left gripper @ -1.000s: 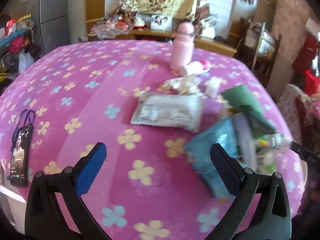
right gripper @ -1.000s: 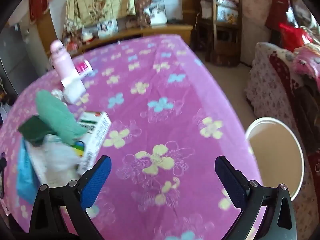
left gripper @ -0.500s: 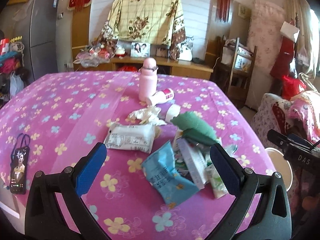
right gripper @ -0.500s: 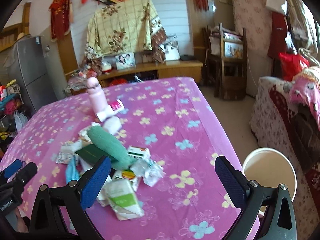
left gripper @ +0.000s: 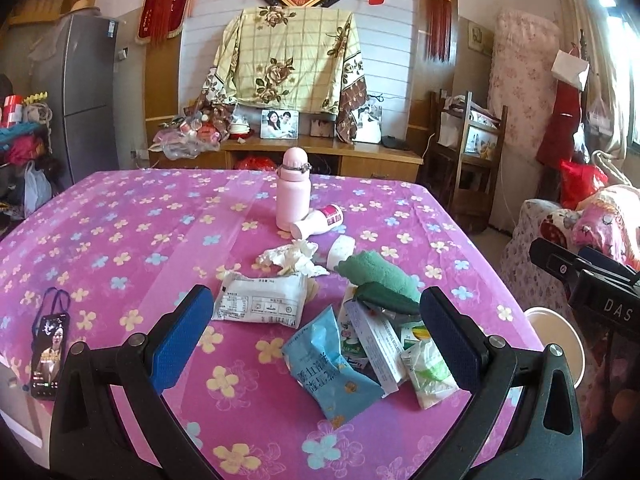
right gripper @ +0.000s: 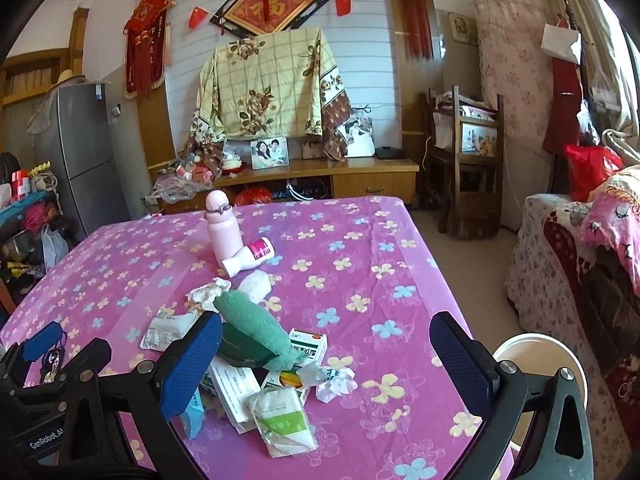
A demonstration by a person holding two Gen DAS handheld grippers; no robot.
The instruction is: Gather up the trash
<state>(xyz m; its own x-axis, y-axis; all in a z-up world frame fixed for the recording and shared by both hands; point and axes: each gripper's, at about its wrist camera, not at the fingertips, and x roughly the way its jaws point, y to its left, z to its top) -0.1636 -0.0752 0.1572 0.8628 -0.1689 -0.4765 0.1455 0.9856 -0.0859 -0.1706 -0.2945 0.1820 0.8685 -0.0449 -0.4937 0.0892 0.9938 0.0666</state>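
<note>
A heap of trash lies on the pink flowered table (left gripper: 120,216): a blue packet (left gripper: 330,364), a white wipes pack (left gripper: 262,304), medicine boxes (right gripper: 308,350), a green-and-white sachet (right gripper: 284,420), crumpled tissue (left gripper: 290,258) and a green cloth (right gripper: 252,330). A white bin (right gripper: 540,360) stands on the floor right of the table. My left gripper (left gripper: 312,338) is open and empty, held above the near table edge before the heap. My right gripper (right gripper: 326,360) is open and empty, above the heap's right side.
A pink bottle (left gripper: 293,190) stands mid-table with a small white bottle (left gripper: 318,221) lying beside it. A phone (left gripper: 50,350) lies at the left edge. A sofa (right gripper: 580,260) is at the right, a cabinet (right gripper: 320,178) behind.
Both grippers have pulled back and risen from close over the table. The whole table, the heap and the room now show. Both stay open.
</note>
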